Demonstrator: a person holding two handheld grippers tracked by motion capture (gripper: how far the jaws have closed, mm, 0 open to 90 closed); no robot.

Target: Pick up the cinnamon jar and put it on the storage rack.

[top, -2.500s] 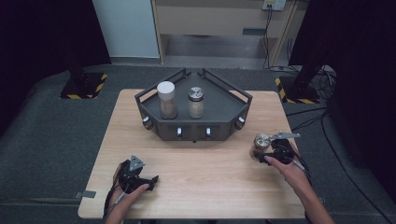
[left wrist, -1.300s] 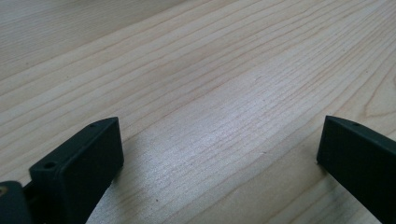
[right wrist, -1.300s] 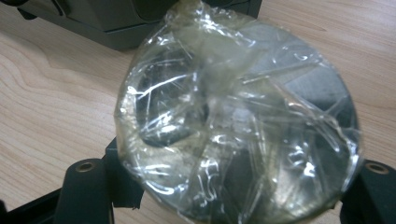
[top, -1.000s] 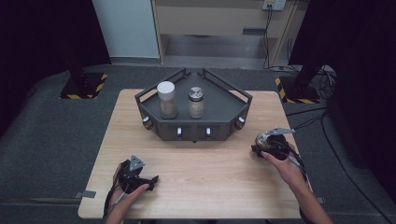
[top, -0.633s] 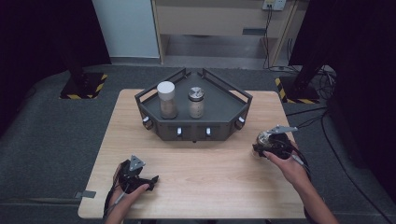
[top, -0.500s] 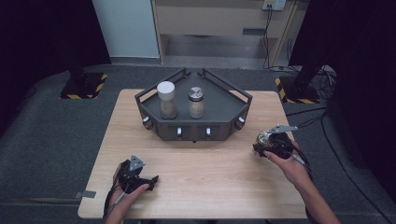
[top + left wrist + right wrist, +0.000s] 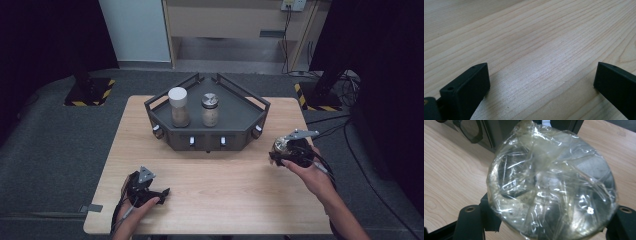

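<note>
High view, right of centre: my right gripper (image 7: 285, 150) pinches a small jar (image 7: 280, 145) just above the worktop (image 7: 220, 185), to the right of the dark tray (image 7: 235, 131). In the right gripper view the jar (image 7: 551, 182) takes up most of the frame, its top wrapped in crinkled clear film, with the two black jaws closed against its lower sides at the bottom corners of the picture.

High view, lower left: my left gripper (image 7: 145, 187) rests on the worktop with nothing between its jaws. The left gripper view shows them spread wide over bare wood grain (image 7: 536, 50).

High view, upper centre: two more jars stand upright inside the tray, a white-capped jar (image 7: 178, 106) at left and a metal-capped jar (image 7: 210, 109) just beside it at right, apart from each other.

Handling, as a judgement: the held jar looks rigid and probably of glass or hard plastic, so it should bear a firm squeeze but may crack if knocked against the tray wall. The film over the top looks loose and slippery (a poor place to grip, since it could slide or tear). The better hold is on the body below the wrap, across its widest part, as the jaws sit now. Its weight seems modest; I cannot tell what it contains.
</note>
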